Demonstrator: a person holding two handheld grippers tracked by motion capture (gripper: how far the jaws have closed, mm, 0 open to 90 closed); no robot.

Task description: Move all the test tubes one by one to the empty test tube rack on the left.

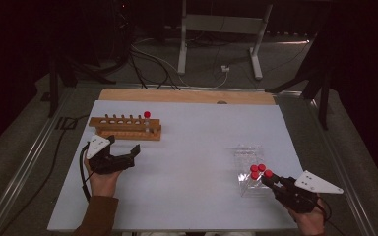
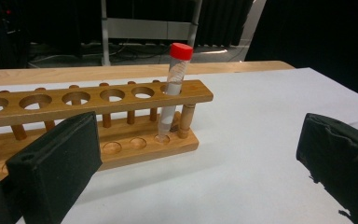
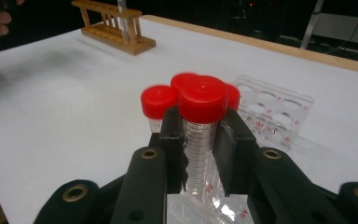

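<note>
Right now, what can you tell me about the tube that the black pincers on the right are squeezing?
The tube is clear plastic with black measuring lines down its side and a red screw cap. It stands upright in a clear plastic rack near the table's right front, close beside other red-capped tubes. The right gripper has shut on it just below the cap, a pad on either side.

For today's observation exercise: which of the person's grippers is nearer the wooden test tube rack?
Left. The left gripper sits just in front of the wooden test tube rack, jaws open. The right gripper is across the table, shut on a red-capped tube in the clear plastic rack.
</note>
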